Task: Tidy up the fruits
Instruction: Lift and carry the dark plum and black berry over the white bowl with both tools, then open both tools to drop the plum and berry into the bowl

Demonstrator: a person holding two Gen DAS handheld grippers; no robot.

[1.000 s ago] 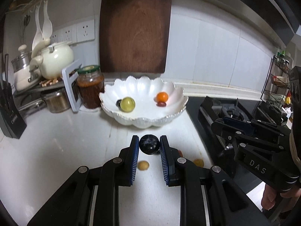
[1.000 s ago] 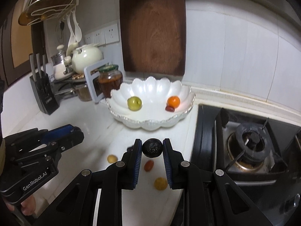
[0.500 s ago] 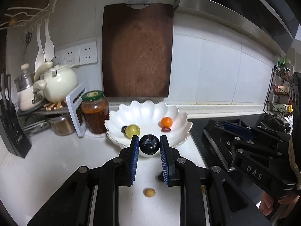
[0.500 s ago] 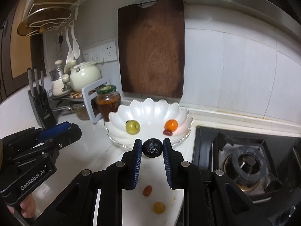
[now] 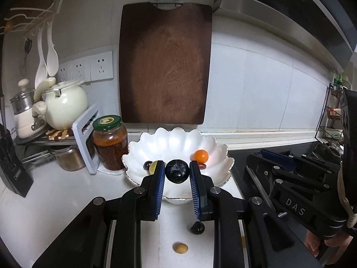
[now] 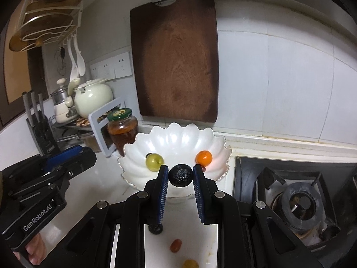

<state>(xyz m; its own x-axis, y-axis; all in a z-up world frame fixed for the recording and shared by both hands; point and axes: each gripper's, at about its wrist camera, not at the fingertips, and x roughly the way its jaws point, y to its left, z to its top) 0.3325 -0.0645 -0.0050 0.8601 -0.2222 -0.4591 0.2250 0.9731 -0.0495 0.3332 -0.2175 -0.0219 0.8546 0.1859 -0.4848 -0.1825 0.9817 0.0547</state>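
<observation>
Both claws have risen toward the bowl [image 5: 218, 156], left claw [image 5: 177, 172] and right claw [image 6: 180, 175] each clamping a round dark fruit [image 5: 177, 171].

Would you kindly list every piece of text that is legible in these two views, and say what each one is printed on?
"DAS": on the body of the right hand-held gripper, seen from the left wrist view.
"GenRobot.AI": on the body of the left hand-held gripper, seen from the right wrist view.
Green jar lid: has a yellow emblem, too small to read.
Knife block: small label, blurred.
</observation>
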